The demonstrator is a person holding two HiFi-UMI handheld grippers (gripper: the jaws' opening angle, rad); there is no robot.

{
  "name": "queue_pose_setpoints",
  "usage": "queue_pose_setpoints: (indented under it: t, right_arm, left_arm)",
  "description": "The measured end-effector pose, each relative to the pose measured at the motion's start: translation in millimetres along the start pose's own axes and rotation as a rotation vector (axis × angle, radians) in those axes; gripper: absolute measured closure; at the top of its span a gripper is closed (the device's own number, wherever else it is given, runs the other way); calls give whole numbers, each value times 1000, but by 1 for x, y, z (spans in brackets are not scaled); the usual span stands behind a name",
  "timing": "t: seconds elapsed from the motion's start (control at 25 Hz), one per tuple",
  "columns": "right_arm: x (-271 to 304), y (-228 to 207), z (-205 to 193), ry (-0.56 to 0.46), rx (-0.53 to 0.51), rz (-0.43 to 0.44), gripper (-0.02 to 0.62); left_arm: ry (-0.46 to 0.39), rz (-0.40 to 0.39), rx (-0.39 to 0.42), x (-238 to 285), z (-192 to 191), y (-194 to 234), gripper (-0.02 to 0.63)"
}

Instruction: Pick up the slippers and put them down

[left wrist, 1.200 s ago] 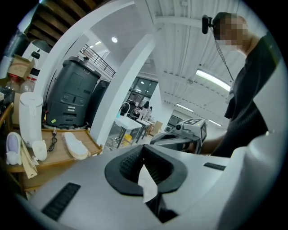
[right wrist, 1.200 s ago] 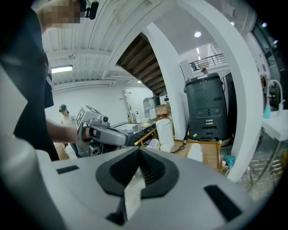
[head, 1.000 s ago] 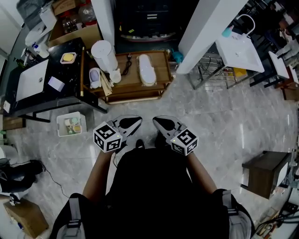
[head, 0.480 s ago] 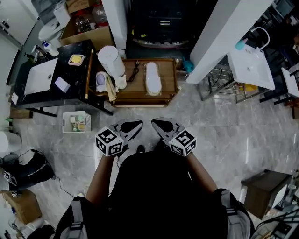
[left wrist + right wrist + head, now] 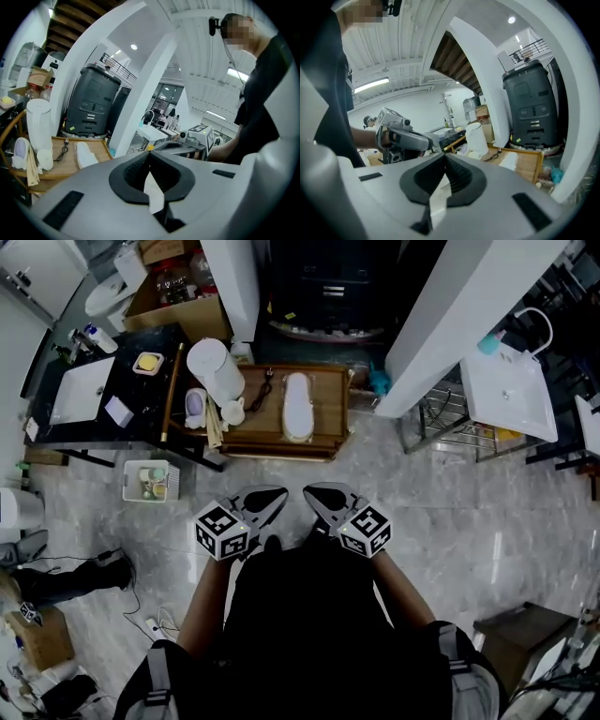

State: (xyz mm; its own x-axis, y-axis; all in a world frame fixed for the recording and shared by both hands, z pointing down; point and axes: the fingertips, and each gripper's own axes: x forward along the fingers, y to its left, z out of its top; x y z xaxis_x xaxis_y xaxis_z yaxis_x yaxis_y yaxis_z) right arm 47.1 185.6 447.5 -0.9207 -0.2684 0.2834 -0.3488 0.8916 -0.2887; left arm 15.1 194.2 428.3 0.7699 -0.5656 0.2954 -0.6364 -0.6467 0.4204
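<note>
A white slipper (image 5: 298,407) lies lengthwise on a low wooden platform (image 5: 330,432) ahead of me; it also shows as the white slipper (image 5: 86,154) in the left gripper view and the pale slipper (image 5: 509,161) in the right gripper view. A lavender-and-white slipper (image 5: 193,406) stands at the platform's left end, beside a tall white cylinder (image 5: 214,367). My left gripper (image 5: 273,498) and right gripper (image 5: 315,493) hover side by side over the marble floor, short of the platform. Both are shut with nothing between the jaws (image 5: 149,154) (image 5: 443,157).
A black cable (image 5: 265,388) lies on the platform. A black table with a white basin (image 5: 77,395) stands at the left, with a white basket (image 5: 150,481) on the floor below it. White pillars (image 5: 448,324) flank a dark machine (image 5: 323,282). A washbasin on a metal rack (image 5: 511,388) stands at the right.
Both shut grippers have moved together toward the wooden platform, which now sits lower and nearer in the head view. The surroundings have shifted slightly; nothing was grasped.
</note>
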Motion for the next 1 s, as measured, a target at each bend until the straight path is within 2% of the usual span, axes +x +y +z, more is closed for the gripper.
queue_pose_setpoints:
  t: [0.36, 0.64, 1.0]
  right_arm:
    - [-11, -17, -2, -9, -7, 53, 588]
    - [-11, -30, -5, -15, 17, 30, 588]
    - [18, -59, 4, 2, 48, -57, 588]
  left_arm:
    - [-11, 59, -5, 21, 3, -2, 594]
    - [2, 27, -10, 35, 3, 0, 594]
    - [34, -66, -22, 47, 15, 43, 594]
